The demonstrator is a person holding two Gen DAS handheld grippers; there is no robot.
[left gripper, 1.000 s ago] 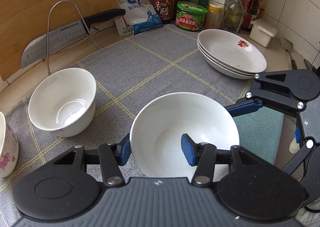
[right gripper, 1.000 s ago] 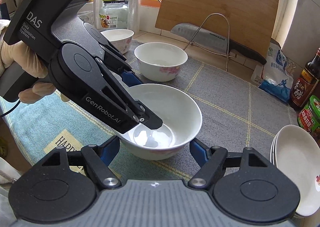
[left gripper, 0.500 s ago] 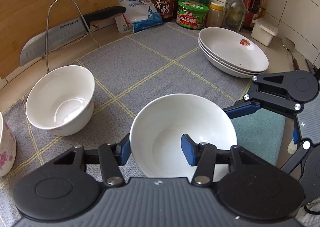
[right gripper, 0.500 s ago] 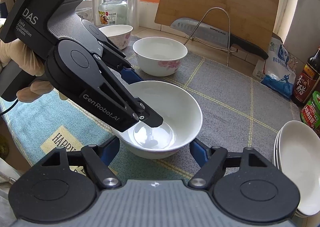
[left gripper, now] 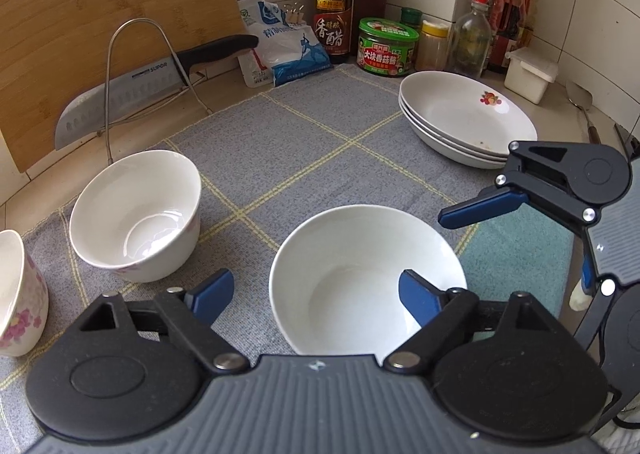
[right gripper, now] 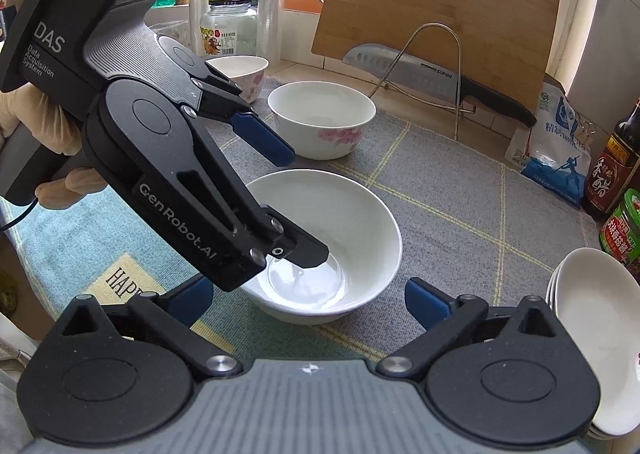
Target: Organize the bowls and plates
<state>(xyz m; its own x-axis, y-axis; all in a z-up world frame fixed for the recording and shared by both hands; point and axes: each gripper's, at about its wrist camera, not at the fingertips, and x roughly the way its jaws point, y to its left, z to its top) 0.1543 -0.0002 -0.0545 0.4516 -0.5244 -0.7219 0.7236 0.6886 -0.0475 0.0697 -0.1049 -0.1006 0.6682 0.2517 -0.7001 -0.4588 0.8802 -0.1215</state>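
The near bowl [left gripper: 366,282] sits upright on the grey mat [left gripper: 304,142], and everything else can be placed from it. The left claw [left gripper: 316,296] stands apart: one blue finger [left gripper: 420,300] hangs inside the bowl's hollow, the other [left gripper: 212,294] outside the rim on the mat side, neither clearly pressing the wall (whether the inner pad touches the porcelain I cannot tell). Seen from the right wrist, that same left claw [right gripper: 302,206] reaches down into the near bowl [right gripper: 340,238], its lower finger low over the glossy bottom, its upper blue finger above the far rim.

The right claw [right gripper: 308,302] is also spread wide, its fingers flanking the bowl from the near side without touching it. From the left wrist it [left gripper: 476,210] shows just right of the bowl, one blue finger pointing toward the rim.

Left of the near bowl and a little behind, a second bowl [left gripper: 136,214] stands on the mat, apart from it. Farther left, a flowered bowl [left gripper: 18,294] sits at the frame edge. Behind and to the right, well apart, a stack of plates [left gripper: 468,120] rests on the mat. Behind the second bowl, a knife [left gripper: 144,94] lies in a wire rack [left gripper: 140,66] against a board [left gripper: 100,22]. Bottles and jars line the wall behind the plates.
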